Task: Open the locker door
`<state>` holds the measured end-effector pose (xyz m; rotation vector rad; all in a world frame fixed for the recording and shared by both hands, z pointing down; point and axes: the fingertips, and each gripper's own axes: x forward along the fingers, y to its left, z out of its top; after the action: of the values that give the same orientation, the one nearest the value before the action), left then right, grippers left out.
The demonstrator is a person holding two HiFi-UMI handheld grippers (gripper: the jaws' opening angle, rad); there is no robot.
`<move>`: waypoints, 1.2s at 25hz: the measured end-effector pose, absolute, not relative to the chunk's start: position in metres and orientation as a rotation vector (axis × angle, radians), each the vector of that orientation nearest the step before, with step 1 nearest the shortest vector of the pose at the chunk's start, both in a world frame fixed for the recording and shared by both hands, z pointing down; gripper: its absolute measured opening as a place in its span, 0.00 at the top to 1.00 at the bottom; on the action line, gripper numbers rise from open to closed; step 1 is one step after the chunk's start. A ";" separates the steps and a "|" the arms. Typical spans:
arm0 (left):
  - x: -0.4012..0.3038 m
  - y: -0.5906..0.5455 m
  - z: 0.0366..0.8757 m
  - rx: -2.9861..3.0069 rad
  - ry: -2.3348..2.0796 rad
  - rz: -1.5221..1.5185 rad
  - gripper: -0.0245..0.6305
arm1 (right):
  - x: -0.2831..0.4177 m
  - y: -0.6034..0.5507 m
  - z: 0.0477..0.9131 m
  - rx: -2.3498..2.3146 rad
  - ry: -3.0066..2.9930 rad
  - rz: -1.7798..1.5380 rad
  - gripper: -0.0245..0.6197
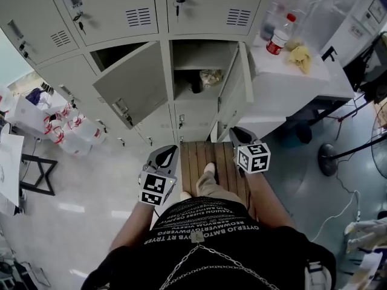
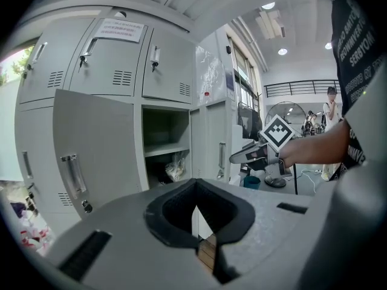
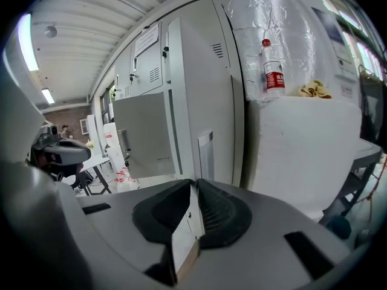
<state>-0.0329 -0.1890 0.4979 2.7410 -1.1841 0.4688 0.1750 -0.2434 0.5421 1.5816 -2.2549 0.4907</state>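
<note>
- Just short of the open locker door [image 1: 233, 95], we hold the right tongs [image 1: 238, 132] clenched on nothing.
- Left of that door, we hold the left tongs [image 1: 170, 151] clenched, empty.

Bag [image 1: 210, 77] in the locker [image 1: 202, 53], perhaps plastic; contents unreadable.

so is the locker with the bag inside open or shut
Open: its door stands swung out to the right, and the bag inside shows.

Shirt print [image 1: 202, 222] and locker notice [image 2: 119, 30] are unreadable.
</note>
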 end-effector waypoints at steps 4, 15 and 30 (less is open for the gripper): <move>-0.032 -0.187 0.497 2.746 -1.187 0.469 0.96 | 0.184 -0.241 0.543 1.596 -2.232 0.511 0.91; -0.043 -0.183 0.412 2.809 -1.255 0.287 0.96 | 0.157 -0.193 0.431 1.576 -2.485 0.233 0.97; -0.033 -0.182 0.377 2.829 -1.281 0.185 0.96 | 0.173 -0.200 0.390 1.578 -2.519 0.128 0.97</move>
<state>-0.0329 -0.1824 0.3775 2.8292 -1.2805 0.1846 0.1728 -0.2001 0.3904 1.5777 -2.5189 0.1284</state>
